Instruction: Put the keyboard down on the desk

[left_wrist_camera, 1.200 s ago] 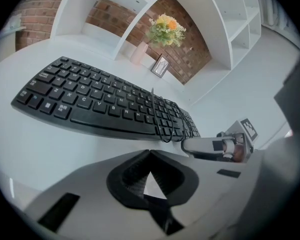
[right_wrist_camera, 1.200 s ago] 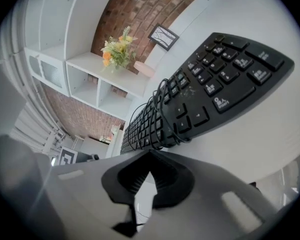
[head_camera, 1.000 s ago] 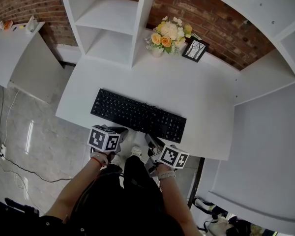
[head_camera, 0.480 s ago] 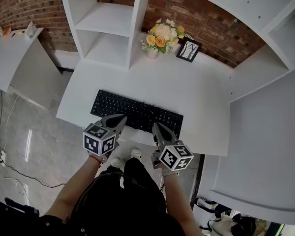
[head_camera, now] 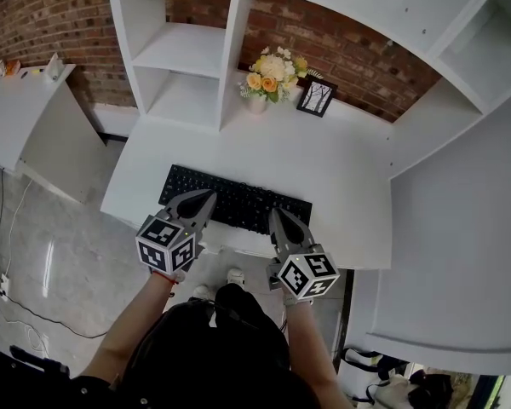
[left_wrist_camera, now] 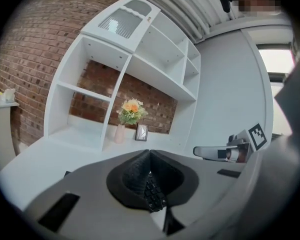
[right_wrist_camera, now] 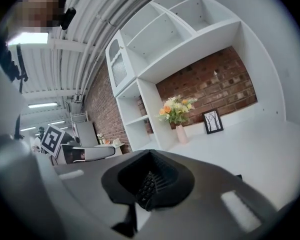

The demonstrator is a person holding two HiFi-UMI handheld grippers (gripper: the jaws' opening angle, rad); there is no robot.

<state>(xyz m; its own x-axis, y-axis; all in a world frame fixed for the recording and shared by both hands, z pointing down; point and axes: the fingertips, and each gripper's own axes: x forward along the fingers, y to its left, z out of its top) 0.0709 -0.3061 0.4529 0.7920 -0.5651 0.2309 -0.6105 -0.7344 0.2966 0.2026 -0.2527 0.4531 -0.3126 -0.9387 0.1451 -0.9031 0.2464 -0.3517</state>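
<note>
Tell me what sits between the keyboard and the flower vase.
Nothing: the head view shows only bare white desk between the keyboard and the flower vase.

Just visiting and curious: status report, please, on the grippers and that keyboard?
Left gripper, right gripper: jaws shut, empty, tips over keyboard, near edge. It lies flat on desk. Flowers, picture frame at the back, well clear.

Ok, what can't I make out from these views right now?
Head view: the keyboard near edge, under the left hand-held gripper and right hand-held gripper; whether their tips touch it is unclear.
Both gripper views: all but a sliver of keys, blocked by each gripper's own shut jaws.
Head view: the framed picture image, too small.
</note>
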